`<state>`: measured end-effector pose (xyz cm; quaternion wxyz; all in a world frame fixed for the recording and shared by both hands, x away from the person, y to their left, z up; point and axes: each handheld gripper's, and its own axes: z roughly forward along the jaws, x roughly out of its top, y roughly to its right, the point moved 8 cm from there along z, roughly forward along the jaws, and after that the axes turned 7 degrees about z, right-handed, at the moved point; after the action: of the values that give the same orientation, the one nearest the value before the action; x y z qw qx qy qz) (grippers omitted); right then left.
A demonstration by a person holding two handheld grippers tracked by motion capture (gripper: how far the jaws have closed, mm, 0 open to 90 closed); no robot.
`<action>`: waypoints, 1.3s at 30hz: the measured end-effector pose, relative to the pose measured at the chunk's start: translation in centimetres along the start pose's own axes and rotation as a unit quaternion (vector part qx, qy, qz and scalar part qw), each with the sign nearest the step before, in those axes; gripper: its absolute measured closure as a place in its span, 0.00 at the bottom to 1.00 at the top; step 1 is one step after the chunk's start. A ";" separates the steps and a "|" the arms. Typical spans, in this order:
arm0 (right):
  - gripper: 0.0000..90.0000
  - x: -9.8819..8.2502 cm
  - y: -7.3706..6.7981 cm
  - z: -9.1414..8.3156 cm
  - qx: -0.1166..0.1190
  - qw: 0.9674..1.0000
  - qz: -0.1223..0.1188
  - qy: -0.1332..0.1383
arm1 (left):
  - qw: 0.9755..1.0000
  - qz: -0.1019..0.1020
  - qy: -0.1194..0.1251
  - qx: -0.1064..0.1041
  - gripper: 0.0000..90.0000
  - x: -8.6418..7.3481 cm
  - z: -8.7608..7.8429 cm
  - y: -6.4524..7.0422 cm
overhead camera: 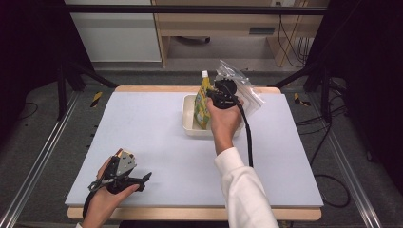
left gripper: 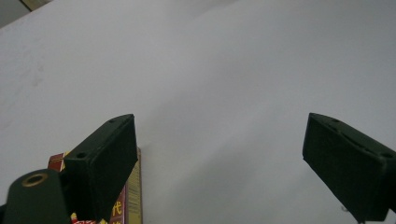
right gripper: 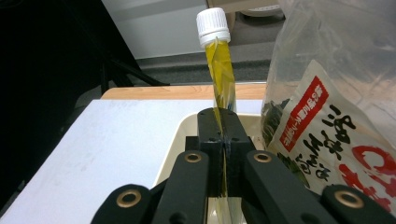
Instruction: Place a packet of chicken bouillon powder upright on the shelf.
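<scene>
A: Layout?

B: Grey mat covered the table. White tray sat at its far centre. In the tray stood a yellow spout pouch and, just beside it on the person's right, a clear bag with a red-and-white label and dark contents.

A: Why was the pouch upright?

B: Likely because the right gripper held it that way. The thin edge ran vertically between the jaws, white cap on top. Probably being lifted out or set in; couldn't tell which.

A: Right jaws?

B: Closed flat on the pouch edge, no visible gap. In the right gripper view the yellow film came out above the tips.

A: Left?

B: Left gripper lay low at the near left corner, well apart from the tray; looked parked. Jaws wide open, nothing between them, bare mat ahead.

A: Anything near it?

B: A red-and-yellow printed pack showed just behind its left jaw. Touching or not, couldn't tell.
</scene>
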<state>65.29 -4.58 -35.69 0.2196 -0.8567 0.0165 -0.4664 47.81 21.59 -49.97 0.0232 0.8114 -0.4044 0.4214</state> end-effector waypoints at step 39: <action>0.92 -1.4 -0.3 1.0 0.002 1.000 -0.018 -0.007 | 1.000 0.000 0.001 0.000 0.11 0.0 0.1 0.1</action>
<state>65.23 -3.62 -37.14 0.2132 -0.8598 -0.0012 -0.4639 47.78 21.48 -50.02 0.0234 0.8111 -0.4043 0.4221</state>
